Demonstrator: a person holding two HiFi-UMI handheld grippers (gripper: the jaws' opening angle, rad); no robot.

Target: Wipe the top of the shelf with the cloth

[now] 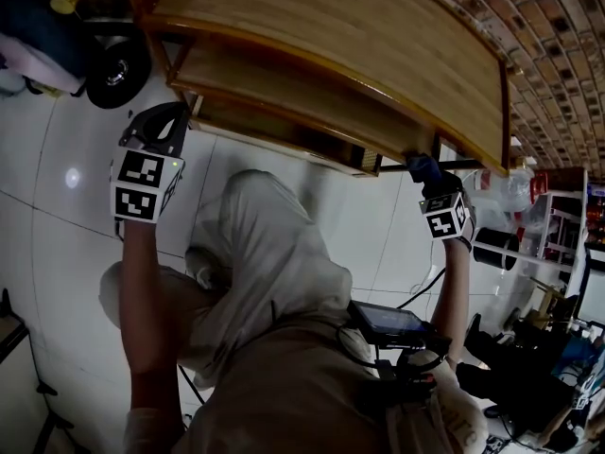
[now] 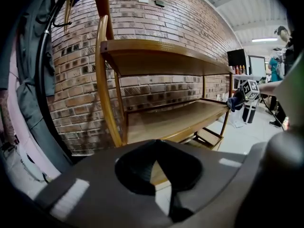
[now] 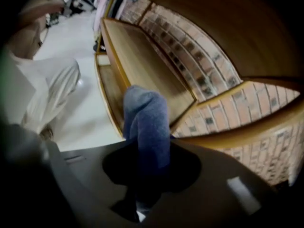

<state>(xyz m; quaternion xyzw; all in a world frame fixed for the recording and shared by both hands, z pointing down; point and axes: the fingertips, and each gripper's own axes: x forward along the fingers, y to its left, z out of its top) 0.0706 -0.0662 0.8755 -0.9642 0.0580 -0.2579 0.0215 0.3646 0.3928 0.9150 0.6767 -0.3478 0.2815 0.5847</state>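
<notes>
In the head view, the left hand-held gripper (image 1: 159, 129) is hovering by the left end of the shelf (image 1: 359, 36), and the right hand-held gripper (image 1: 430, 180) is holding the blue cloth (image 1: 422, 167) just below the top surface's right front corner. In the left gripper view, the jaws are sitting together, empty. In the right gripper view, the jaws are pinching the cloth (image 3: 145, 122). Catching it on the shelf's edge while lifting could tug it loose.

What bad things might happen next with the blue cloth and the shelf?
The cloth in the right gripper sits below the shelf top, so it might wipe the lower board instead. Its bunched end sticks out of the jaws and may snag on the shelf's edge. The left gripper, shut and empty, is close to the shelf's left corner and might bump it.
</notes>
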